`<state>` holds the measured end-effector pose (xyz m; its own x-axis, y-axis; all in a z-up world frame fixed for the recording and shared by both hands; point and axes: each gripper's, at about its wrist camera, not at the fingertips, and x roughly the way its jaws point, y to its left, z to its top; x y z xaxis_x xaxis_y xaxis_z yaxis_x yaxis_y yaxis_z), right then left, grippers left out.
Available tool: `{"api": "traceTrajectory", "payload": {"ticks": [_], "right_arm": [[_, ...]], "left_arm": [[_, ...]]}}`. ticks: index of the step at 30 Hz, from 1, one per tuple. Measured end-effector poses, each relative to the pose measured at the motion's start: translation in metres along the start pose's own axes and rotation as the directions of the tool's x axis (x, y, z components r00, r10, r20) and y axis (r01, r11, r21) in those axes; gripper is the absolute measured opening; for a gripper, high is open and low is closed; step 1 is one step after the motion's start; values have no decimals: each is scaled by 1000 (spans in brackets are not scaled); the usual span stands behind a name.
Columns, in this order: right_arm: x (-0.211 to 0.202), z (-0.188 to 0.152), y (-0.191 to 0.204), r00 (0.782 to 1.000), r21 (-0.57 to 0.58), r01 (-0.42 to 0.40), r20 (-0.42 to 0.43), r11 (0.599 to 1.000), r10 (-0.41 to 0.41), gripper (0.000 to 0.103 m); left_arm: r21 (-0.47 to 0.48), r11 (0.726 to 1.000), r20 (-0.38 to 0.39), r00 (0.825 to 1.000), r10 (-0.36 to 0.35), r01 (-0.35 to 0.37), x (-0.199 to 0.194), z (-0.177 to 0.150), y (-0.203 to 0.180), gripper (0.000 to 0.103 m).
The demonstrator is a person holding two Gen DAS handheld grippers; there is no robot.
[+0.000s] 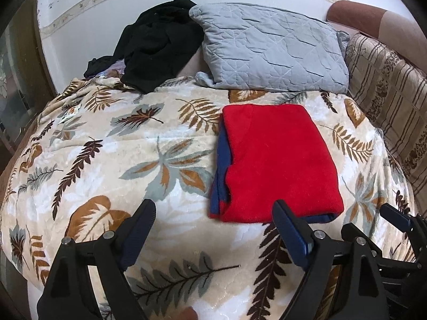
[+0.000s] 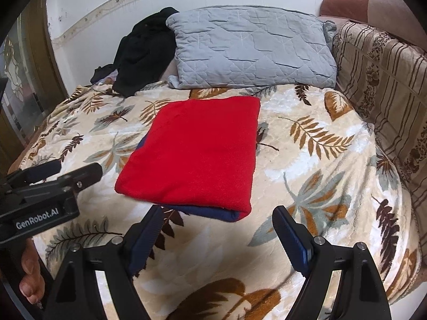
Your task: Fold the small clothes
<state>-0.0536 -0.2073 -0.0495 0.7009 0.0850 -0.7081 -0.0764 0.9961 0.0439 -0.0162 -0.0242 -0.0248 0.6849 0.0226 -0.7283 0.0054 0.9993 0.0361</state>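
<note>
A bed is seen covered by a cream plush blanket printed with brown, grey and tan leaves [image 1: 112, 160] [image 2: 333, 165], which fills most of both wrist views. At its far end, against the pale wall, a grey quilted pillow [image 1: 272, 50] [image 2: 250, 48] is propped, and a crumpled black garment [image 1: 157, 42] [image 2: 144, 50] is heaped just to the left of it, partly touching the pillow's corner. Along the right edge of the bed a beige cover with brown stripes and floral bands [image 1: 384, 85] [image 2: 381, 80] is laid.

In the middle of the blanket a folded red fleece garment with a navy blue layer beneath [image 1: 277, 162] [image 2: 197, 152] is lying flat as a neat rectangle; the navy edge is shown along its left side and near edge. It is not touched by either tool.

The left gripper [image 1: 213, 213] [image 2: 77, 168] is held just in front of the garment's near edge with its fingers spread wide and nothing between them. The right gripper [image 2: 216, 218] [image 1: 395, 213] is held likewise beside it, fingers wide apart and empty, near the garment's front edge. Part of a person's hand [image 2: 29, 277] is glimpsed under the left tool in the right wrist view
</note>
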Motion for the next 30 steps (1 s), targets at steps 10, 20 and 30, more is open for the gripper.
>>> {"api": "traceTrajectory", "payload": {"ticks": [10, 20, 30], "right_arm": [[0, 2, -1, 999, 1, 37, 9, 999, -37, 86], [-3, 4, 0, 999, -5, 48, 18, 999, -47, 86], [-4, 6, 0, 998, -8, 54, 21, 998, -54, 86]], "left_arm": [[20, 1000, 16, 1000, -2, 2, 0, 1, -3, 89], [36, 999, 29, 999, -22, 21, -3, 3, -10, 89], [41, 999, 42, 999, -32, 30, -4, 6, -15, 89]]}}
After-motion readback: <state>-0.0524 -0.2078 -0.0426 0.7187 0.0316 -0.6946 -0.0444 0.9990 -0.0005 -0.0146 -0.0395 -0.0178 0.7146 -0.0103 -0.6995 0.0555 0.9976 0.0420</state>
